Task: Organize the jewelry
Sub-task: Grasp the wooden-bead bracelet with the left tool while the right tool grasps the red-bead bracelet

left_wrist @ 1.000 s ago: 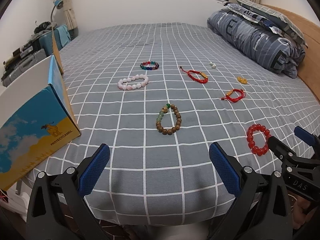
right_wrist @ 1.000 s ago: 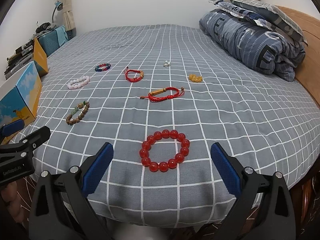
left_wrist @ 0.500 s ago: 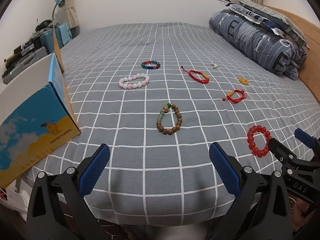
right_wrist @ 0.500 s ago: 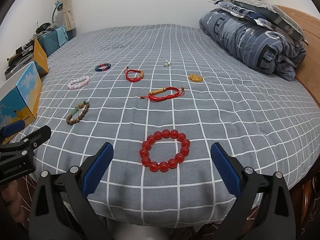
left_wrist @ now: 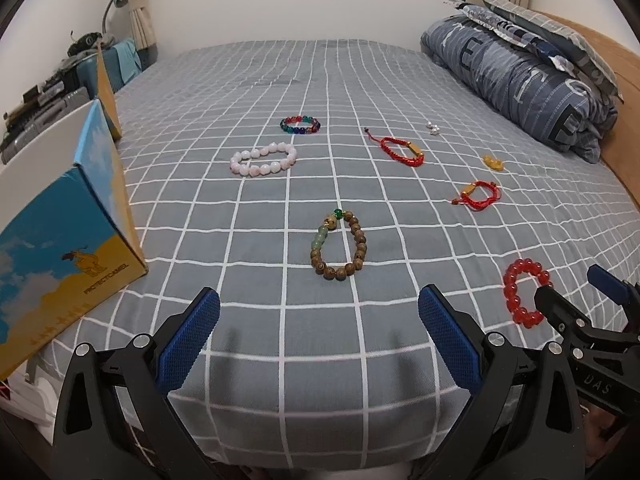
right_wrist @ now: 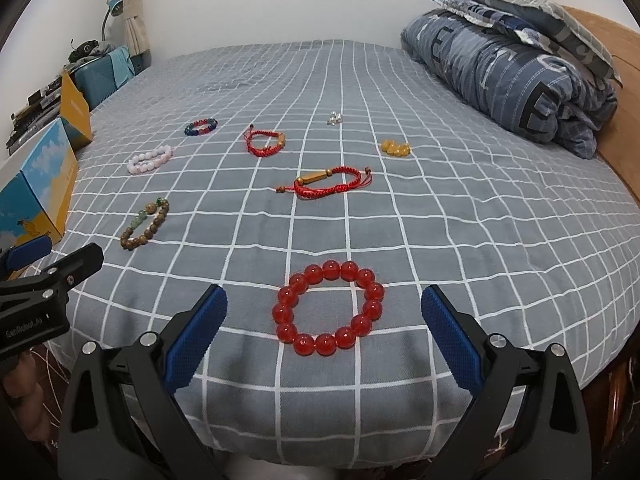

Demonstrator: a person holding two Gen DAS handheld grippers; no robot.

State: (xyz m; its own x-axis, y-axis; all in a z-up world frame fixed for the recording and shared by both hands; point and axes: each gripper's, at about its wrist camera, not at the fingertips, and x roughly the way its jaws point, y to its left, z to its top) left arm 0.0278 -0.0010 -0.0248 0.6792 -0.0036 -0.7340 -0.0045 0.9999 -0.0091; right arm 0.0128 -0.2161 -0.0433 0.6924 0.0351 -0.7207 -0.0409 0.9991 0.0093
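Several bracelets lie on the grey checked bed. A brown wooden bead bracelet [left_wrist: 339, 245] lies just ahead of my open, empty left gripper [left_wrist: 318, 334]. A red bead bracelet [right_wrist: 328, 307] lies between the fingers of my open, empty right gripper [right_wrist: 324, 328], at the bed's front edge. Farther back are a pink bead bracelet [left_wrist: 264, 159], a multicolour bead bracelet [left_wrist: 301, 125], two red cord bracelets [left_wrist: 402, 151] [left_wrist: 478, 195], an amber piece [left_wrist: 493, 162] and pearl earrings [left_wrist: 433, 129].
An open blue and yellow cardboard box [left_wrist: 68, 236] stands at the bed's left edge. A folded blue quilt [left_wrist: 520, 76] and pillows lie at the back right by the wooden headboard [left_wrist: 624, 120]. Suitcases and clutter [left_wrist: 48, 96] stand left of the bed.
The left gripper has tilted up and eased back slightly, so the bracelets sit a little lower in its view. The right gripper has barely moved. Both stay open.
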